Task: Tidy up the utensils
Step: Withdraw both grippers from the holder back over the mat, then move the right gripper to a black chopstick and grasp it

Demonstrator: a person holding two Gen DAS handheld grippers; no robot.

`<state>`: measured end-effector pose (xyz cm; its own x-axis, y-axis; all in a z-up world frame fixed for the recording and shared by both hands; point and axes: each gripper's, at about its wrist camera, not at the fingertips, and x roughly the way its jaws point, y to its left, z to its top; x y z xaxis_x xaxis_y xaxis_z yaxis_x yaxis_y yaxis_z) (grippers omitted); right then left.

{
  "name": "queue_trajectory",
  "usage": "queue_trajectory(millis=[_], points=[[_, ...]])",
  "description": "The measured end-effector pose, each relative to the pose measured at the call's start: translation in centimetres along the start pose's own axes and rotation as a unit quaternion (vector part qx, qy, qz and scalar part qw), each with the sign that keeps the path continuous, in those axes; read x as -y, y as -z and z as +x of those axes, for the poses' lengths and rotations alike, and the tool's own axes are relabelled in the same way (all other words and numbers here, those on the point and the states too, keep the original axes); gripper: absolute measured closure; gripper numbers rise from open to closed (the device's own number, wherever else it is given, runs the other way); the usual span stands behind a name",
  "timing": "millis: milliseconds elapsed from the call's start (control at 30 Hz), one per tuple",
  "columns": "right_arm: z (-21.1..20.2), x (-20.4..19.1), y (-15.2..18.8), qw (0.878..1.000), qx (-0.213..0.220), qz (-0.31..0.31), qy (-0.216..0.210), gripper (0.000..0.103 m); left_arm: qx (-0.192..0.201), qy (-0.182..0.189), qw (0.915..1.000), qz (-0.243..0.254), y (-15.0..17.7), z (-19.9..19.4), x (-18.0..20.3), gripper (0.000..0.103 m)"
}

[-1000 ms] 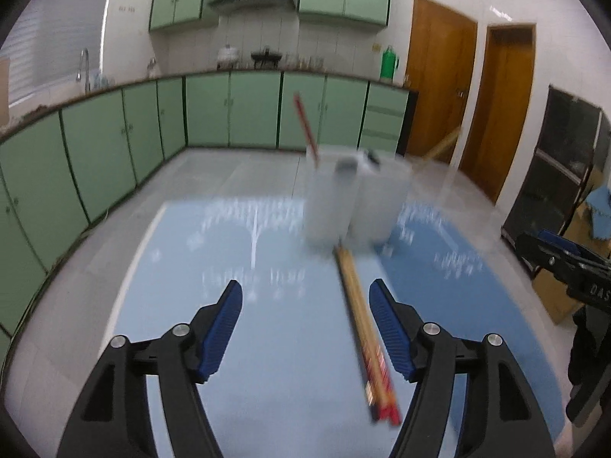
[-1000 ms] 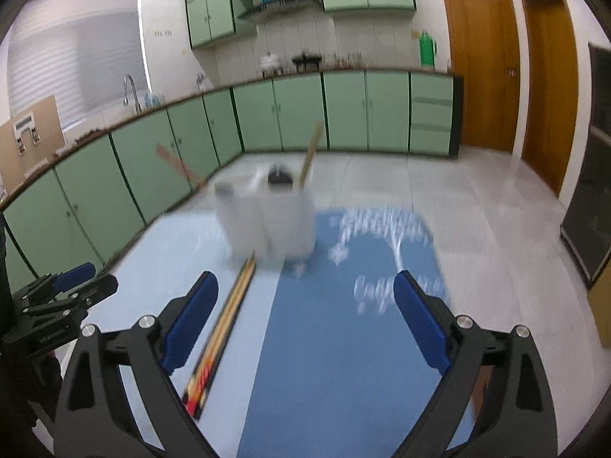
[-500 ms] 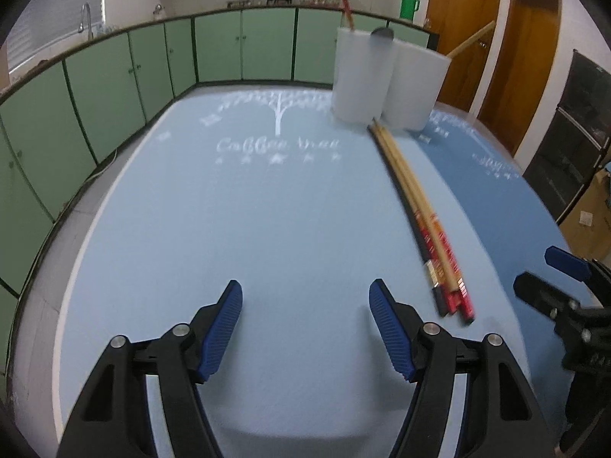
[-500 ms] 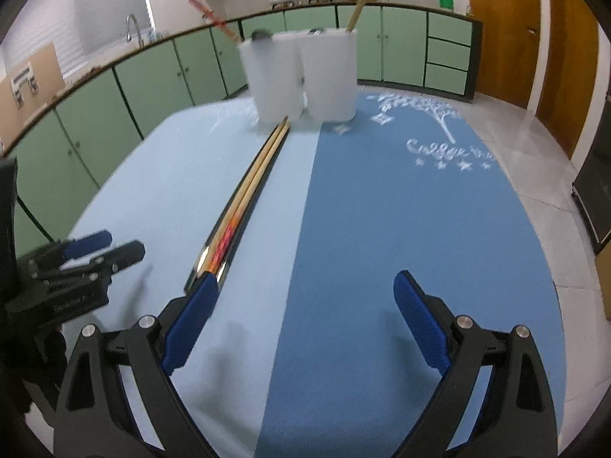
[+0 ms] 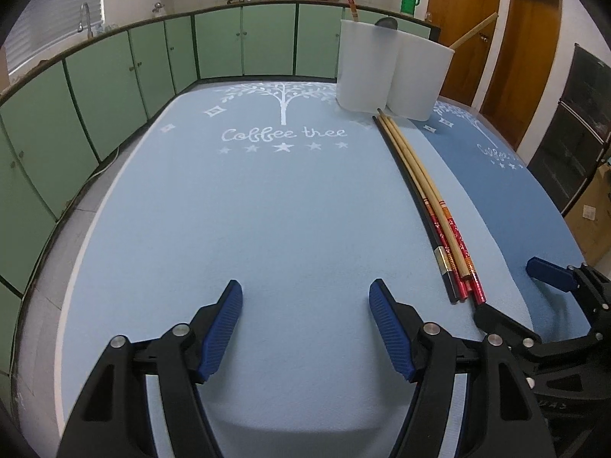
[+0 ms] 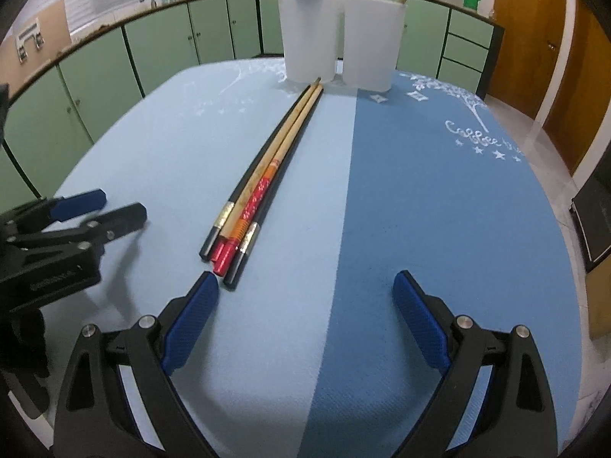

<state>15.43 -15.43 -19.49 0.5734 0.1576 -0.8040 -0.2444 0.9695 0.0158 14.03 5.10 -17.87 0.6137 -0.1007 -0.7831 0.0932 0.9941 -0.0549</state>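
Observation:
A bundle of several chopsticks (image 5: 427, 198) (image 6: 267, 175), black, wooden and red, lies lengthwise on the table mats. Two white cups stand at the far end: the left cup (image 5: 364, 66) (image 6: 308, 38) holds a red chopstick and a dark utensil, the right cup (image 5: 418, 76) (image 6: 372, 44) holds a wooden stick. My left gripper (image 5: 305, 305) is open and empty, left of the bundle's near ends. My right gripper (image 6: 305, 295) is open and empty, its left fingertip (image 6: 202, 294) just short of the bundle's near ends.
A light blue mat (image 5: 248, 210) and a darker blue mat (image 6: 439, 191) cover the table. Green kitchen cabinets (image 5: 114, 76) run behind and to the left. Wooden doors (image 5: 530, 45) stand at the right. The table edge drops off near both grippers.
Both grippers have dropped low toward the table and pulled back from the cups. The chopsticks and cups have not moved.

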Motion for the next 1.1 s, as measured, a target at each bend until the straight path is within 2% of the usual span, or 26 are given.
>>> queue_trajectory(millis=[167,367,467,567,733,800,833,900,967,1100], points=[[0.0,0.4,0.1,1.000,0.000,0.001,0.008,0.013,0.000,0.000,1.0000,0.001,-0.1,0.1,0.1,0.034],[-0.6,2.3,0.3,0.999,0.000,0.018,0.043,0.013,0.000,0.000,1.0000,0.001,0.0,0.0,0.1,0.034],[-1.2,3.3,0.5,0.999,0.005,0.037,0.031,0.016,0.000,-0.001,1.0000,0.002,0.0,0.1,0.1,0.034],[-1.5,3.3,0.5,0.999,0.013,0.044,-0.002,0.024,0.000,-0.001,1.0000,0.003,0.0,0.1,0.2,0.033],[-1.0,1.8,0.3,0.999,0.011,0.030,-0.017,0.048,-0.001,-0.001,1.0000,0.004,0.0,0.0,0.2,0.033],[-0.8,1.4,0.2,1.000,0.012,0.022,-0.011,0.065,-0.001,0.001,1.0000,0.005,0.0,0.0,0.4,0.033],[-0.8,1.2,0.2,1.000,0.014,0.020,-0.008,0.070,-0.001,0.002,1.0000,0.006,0.0,0.0,0.5,0.033],[-0.6,1.0,0.1,1.000,0.015,0.015,-0.015,0.088,-0.002,0.006,0.9999,0.009,0.0,0.1,0.9,0.033],[-0.6,1.0,0.1,1.000,0.017,0.012,-0.019,0.097,-0.003,0.012,0.9998,0.013,0.0,0.1,1.4,0.033],[-0.7,1.8,0.1,0.999,0.019,0.022,-0.019,0.097,-0.004,0.026,0.9994,0.023,0.2,0.0,2.7,0.033]])
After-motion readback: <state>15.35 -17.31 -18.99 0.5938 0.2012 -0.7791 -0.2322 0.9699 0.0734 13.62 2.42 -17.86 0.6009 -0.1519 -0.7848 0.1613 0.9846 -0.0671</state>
